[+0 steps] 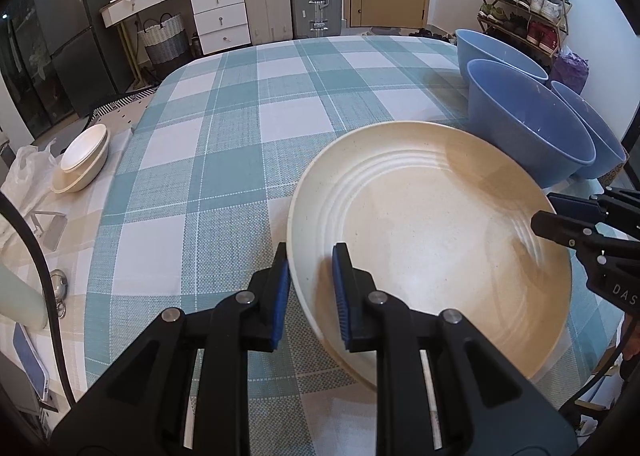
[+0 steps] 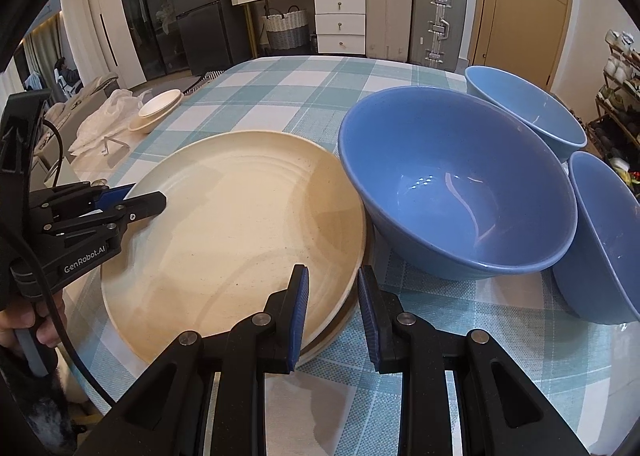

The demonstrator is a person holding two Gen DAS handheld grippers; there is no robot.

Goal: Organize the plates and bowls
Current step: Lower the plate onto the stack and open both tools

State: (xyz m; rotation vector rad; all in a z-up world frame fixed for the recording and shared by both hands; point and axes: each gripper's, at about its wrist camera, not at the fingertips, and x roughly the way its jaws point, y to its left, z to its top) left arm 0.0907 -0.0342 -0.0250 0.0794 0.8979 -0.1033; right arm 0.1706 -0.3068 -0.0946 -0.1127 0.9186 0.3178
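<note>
Readable print: "GenRobot.AI" on the left gripper (image 2: pixel 132 201) body; "DAS" partly visible on the right gripper (image 1: pixel 538 224). Cream plate (image 1: pixel 432 240), round, speckled matte, concentric ridges inside the rim, lies on the teal-and-white checked woven tablecloth (image 1: pixel 224 143). Left gripper fingers straddle the plate's near-left rim, blue ribbed pads (image 1: pixel 283 296) apart, gap visible. Right gripper straddles the opposite rim, also apart. Three glossy blue bowls (image 2: pixel 456 191) stand just beside the plate, touching one another. Stacked cream dishes (image 1: pixel 82 159) sit well apart at the table's far-left edge.
</note>
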